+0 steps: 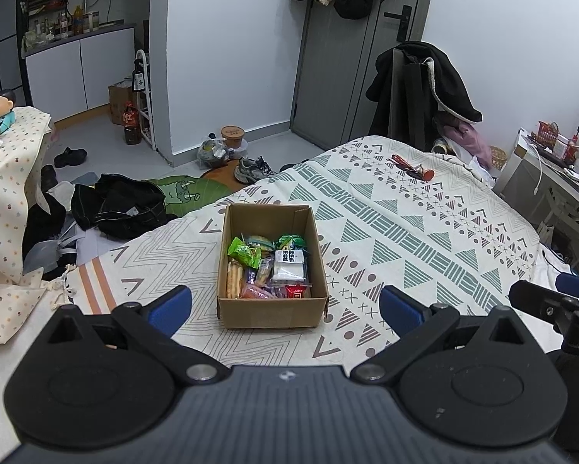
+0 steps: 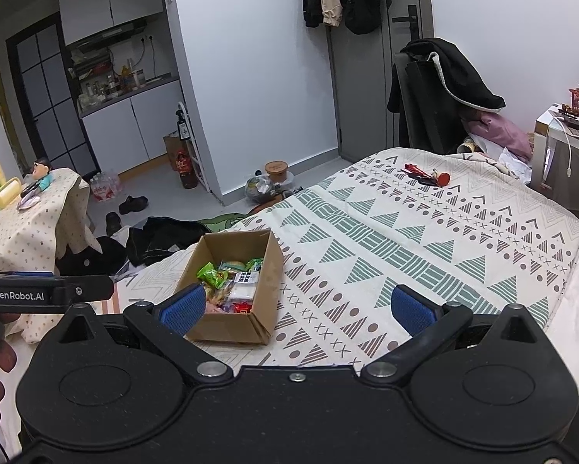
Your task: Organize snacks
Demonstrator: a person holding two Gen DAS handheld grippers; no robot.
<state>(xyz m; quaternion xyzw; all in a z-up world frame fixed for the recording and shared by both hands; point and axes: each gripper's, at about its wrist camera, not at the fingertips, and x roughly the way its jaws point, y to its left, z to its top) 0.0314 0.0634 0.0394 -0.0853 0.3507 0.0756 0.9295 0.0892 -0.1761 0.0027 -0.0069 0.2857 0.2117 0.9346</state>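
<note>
left wrist: faces box [image 1: 272,266] squarely | right wrist: from its right | shared: bed [image 2: 405,239]

Left gripper [image 2: 47,294] body, seen from the right wrist view: white lettering "GenRobot.AI".
White snack packet [image 1: 288,266] in the cardboard box [image 1: 274,311]: dark label with white Chinese characters, too small to read.
Brown bottle [image 1: 131,123] on the floor: red label with one large character, possibly "红".
Red packet [image 1: 298,291] in the box: print illegible.
</note>
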